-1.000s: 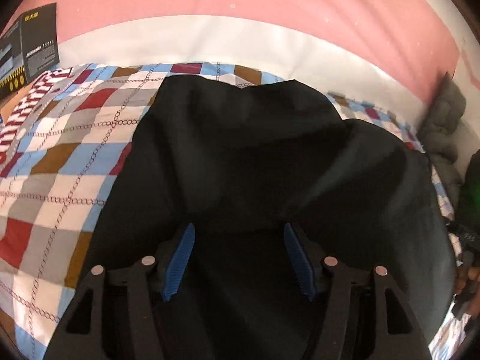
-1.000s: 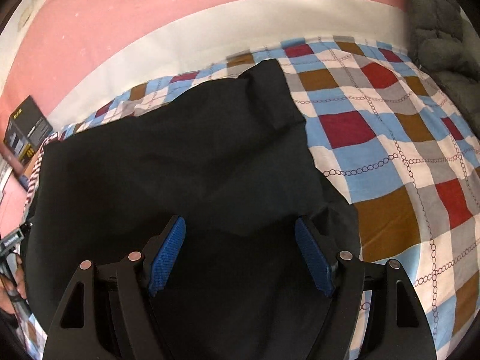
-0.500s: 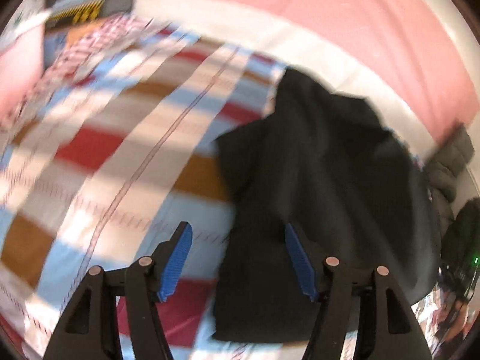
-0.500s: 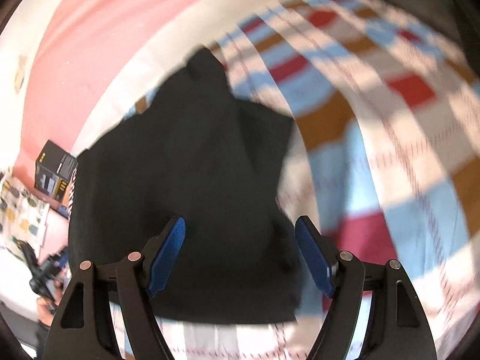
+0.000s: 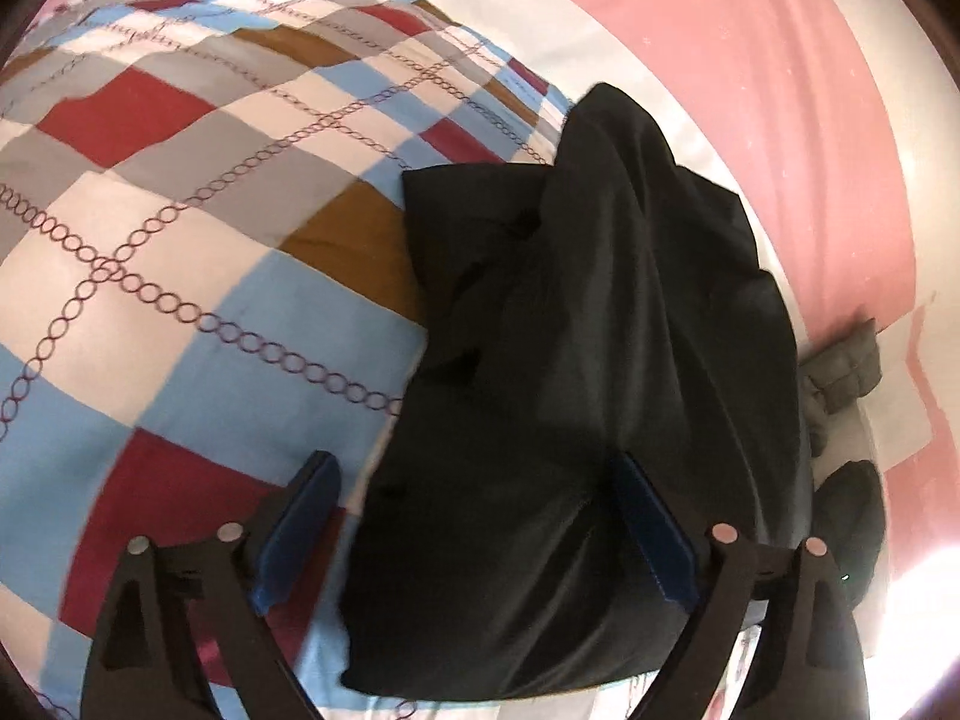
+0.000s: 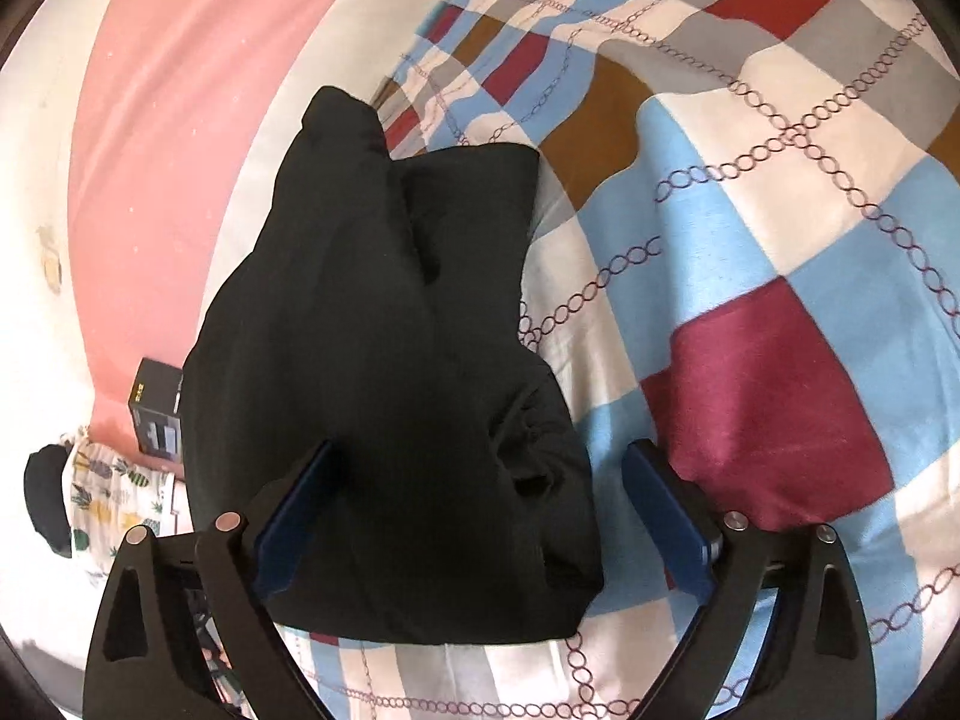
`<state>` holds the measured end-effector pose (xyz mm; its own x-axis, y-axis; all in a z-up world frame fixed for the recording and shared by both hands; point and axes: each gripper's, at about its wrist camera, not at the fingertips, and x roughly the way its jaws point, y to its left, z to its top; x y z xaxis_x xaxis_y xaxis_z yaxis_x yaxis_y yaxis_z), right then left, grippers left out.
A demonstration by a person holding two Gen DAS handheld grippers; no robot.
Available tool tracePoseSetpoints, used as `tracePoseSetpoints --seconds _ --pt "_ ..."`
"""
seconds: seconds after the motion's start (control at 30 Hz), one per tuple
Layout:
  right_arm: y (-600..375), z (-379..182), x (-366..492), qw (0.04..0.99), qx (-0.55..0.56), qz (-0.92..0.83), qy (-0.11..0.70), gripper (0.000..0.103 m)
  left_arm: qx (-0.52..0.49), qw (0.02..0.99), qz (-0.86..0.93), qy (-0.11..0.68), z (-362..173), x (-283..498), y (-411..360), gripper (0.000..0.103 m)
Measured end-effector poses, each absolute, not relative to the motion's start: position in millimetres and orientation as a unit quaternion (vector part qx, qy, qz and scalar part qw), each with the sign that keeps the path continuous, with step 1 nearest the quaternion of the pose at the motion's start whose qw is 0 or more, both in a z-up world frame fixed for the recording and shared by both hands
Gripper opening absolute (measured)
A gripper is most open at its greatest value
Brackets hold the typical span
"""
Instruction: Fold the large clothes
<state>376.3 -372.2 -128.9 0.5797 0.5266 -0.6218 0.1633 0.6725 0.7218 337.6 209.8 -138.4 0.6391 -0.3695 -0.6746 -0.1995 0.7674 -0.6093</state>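
A black garment (image 5: 600, 372) lies folded into a narrow bundle on the checked bedspread (image 5: 180, 210). It also shows in the right wrist view (image 6: 384, 360). My left gripper (image 5: 474, 516) is open and empty, above the garment's left edge near its near end. My right gripper (image 6: 480, 510) is open and empty, above the garment's right edge near its near end. A sleeve end sticks out at the far end in both views.
The checked bedspread (image 6: 750, 240) spreads wide beside the garment. A pink and white wall (image 5: 780, 60) runs behind the bed. A grey quilted item (image 5: 840, 372) lies at the right. A black box (image 6: 156, 414) stands at the left by patterned fabric (image 6: 108, 498).
Both grippers have pulled back and swung outward from the garment. The garment, spread wide a second ago, now lies as a narrower bundle. Both stay open.
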Motion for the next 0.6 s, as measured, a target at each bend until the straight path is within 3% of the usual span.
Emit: tracePoseSetpoints --seconds 0.13,0.17,0.23,0.3,0.33,0.4,0.6 --pt "-363 -130 387 0.790 0.389 0.132 0.455 0.094 -0.295 0.847 -0.043 0.440 -134 347 182 0.094" --pt "-359 -129 390 0.790 0.384 0.136 0.459 0.092 -0.292 0.847 -0.039 0.443 -133 348 181 0.090" --pt "-354 -127 390 0.787 0.385 0.137 0.462 0.070 -0.294 0.843 -0.036 0.449 -130 349 180 0.077" --pt "-351 -120 386 0.790 0.380 0.138 0.460 0.053 -0.275 0.847 -0.039 0.453 -119 347 176 0.050" --pt "-348 -112 384 0.795 0.369 0.140 0.461 0.046 -0.257 0.851 -0.039 0.457 -110 346 171 0.045" --pt "-343 -98 382 0.800 0.350 0.137 0.468 0.041 -0.217 0.859 -0.032 0.462 -94 346 161 0.036" --pt "-336 -52 360 0.810 0.331 0.146 0.462 0.038 -0.229 0.865 -0.035 0.446 -46 324 167 0.031"
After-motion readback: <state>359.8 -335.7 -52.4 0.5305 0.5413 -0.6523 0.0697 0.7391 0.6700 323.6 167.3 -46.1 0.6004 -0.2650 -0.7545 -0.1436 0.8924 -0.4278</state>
